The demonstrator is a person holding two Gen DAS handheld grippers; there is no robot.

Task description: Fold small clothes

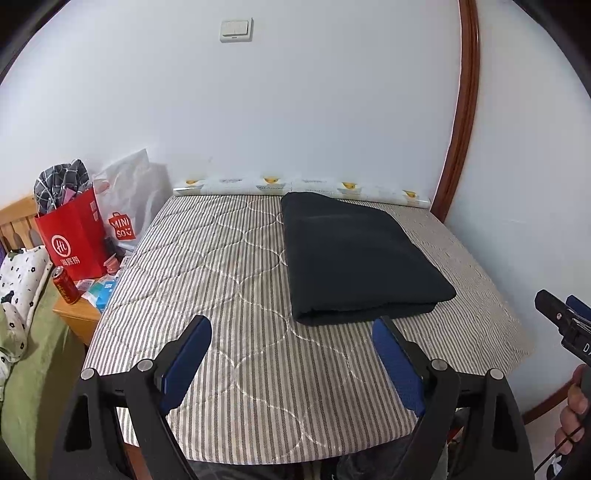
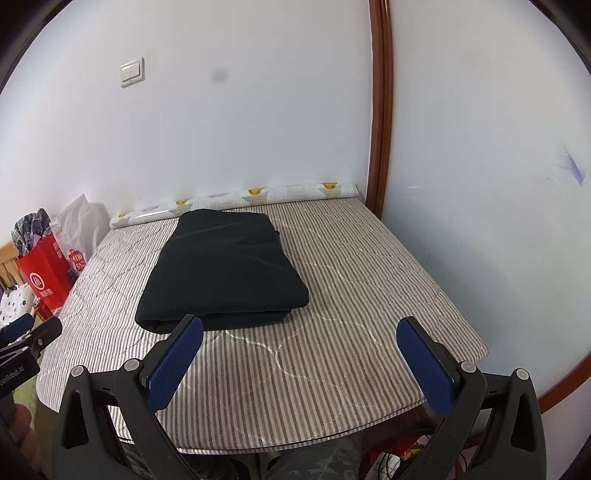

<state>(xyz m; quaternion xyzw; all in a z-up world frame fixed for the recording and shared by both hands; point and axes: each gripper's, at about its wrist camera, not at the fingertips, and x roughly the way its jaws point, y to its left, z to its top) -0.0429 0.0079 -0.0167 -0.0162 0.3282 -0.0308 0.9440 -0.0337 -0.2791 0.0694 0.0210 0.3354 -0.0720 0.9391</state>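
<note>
Writing on red bag: the red paper bag point(image 1: 75, 240) is showing a white ring logo with "Hi" in it, and under it white Chinese characters too small to read surely.
Writing on white bag: the white plastic bag point(image 1: 129, 199) behind it is carrying a red shopping-bag mark reading "MINI SO".
Writing on grippers: the right gripper's body is showing a white "D" where it is poking into the left wrist view; the left gripper's body is showing "enRobot.AI" at the edge of the right wrist view.
Can: one red drink can point(image 1: 65, 285) is standing on the wooden bedside table point(image 1: 79, 320); its gold lettering is too small to read.
Wall: one white light switch point(image 1: 236, 30) is sitting high on the wall.
Task cloth: one dark folded garment point(image 1: 354, 254) is lying flat as a neat rectangle, its layers showing as a thick rolled edge along the near side.
Cloth's place: it is resting on the striped quilted mattress point(image 1: 221, 295), toward the far side, near a patterned roll point(image 1: 295, 186) lying along the wall.
Left gripper point(image 1: 291, 354): its two blue-padded fingers are standing wide apart with nothing between them, hanging above the mattress just short of the garment's near edge.
Right gripper point(image 2: 299, 354): likewise spread wide and gripping nothing, its left finger overlapping the garment's near edge in its own view.
Count: one garment, two bags, one can, two grippers.
</note>
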